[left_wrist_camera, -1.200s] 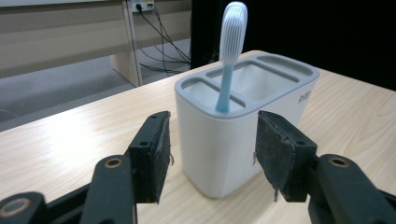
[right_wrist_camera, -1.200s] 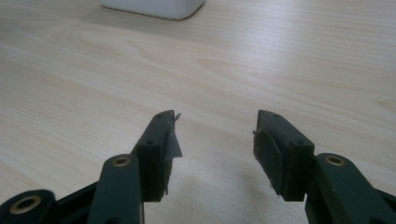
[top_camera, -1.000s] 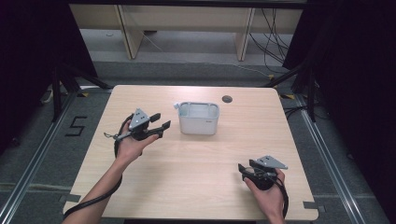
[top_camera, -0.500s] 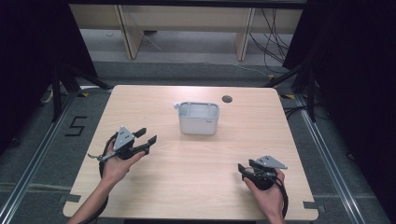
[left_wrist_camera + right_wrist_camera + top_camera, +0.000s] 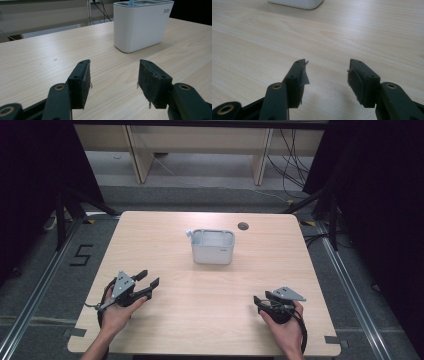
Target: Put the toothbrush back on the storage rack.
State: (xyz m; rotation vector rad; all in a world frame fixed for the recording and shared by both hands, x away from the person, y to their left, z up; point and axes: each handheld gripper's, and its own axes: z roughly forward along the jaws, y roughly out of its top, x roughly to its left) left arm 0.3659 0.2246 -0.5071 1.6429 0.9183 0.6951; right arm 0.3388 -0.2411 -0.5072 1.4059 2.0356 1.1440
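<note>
A white holder box [image 5: 213,247] stands near the far edge of the tabletop [image 5: 210,320]. The left gripper [image 5: 148,279] and right gripper [image 5: 261,300] sit near the front corners, jaws apart, holding nothing.

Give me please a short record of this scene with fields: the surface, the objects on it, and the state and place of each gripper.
surface: light wooden table, with a round dark hole near its far edge
object: white container with compartments, standing upright at the table's middle-far part
inside container: something light blue shows at the rim; what it is, I cannot tell
left gripper: open, holding nothing, near-left part of the table, pointing toward the container
right gripper: open, holding nothing, near-right part of the table
contact: neither gripper touches the container
</note>
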